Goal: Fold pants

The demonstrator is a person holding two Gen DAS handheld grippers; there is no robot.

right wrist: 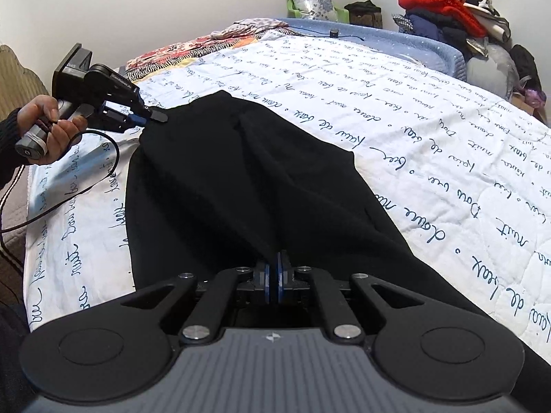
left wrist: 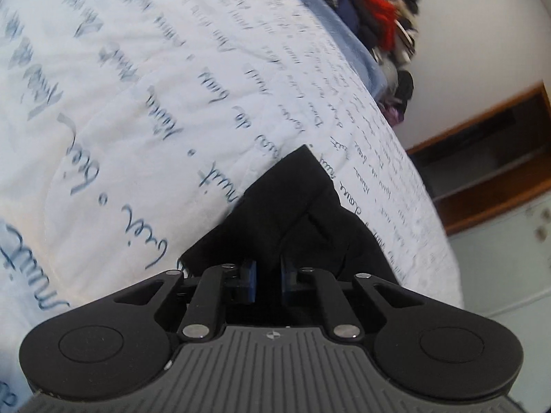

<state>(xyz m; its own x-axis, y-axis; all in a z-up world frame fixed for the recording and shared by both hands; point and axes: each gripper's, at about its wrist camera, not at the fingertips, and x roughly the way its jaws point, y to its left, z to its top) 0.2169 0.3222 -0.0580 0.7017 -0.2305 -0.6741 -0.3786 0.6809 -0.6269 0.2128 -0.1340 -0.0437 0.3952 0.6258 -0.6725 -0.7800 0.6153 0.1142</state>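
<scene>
Black pants (right wrist: 224,179) lie lengthwise on a white bedspread with blue handwriting (right wrist: 413,120). My right gripper (right wrist: 274,272) is shut on the near end of the fabric, its blue pads pinching a fold. At the far end, a hand (right wrist: 51,134) holds my left gripper (right wrist: 159,117), whose tips pinch the pants' far left corner. In the left wrist view the left gripper (left wrist: 268,272) has black cloth (left wrist: 296,206) between its narrow-set jaws, and the corner is lifted off the bedspread (left wrist: 137,86).
A heap of clothes with a red garment (right wrist: 447,10) is piled beyond the bed's far right corner. A patterned blanket (right wrist: 193,48) lies at the head of the bed. A wooden shelf (left wrist: 489,172) stands past the bed edge. A cable (right wrist: 69,203) trails from the left gripper.
</scene>
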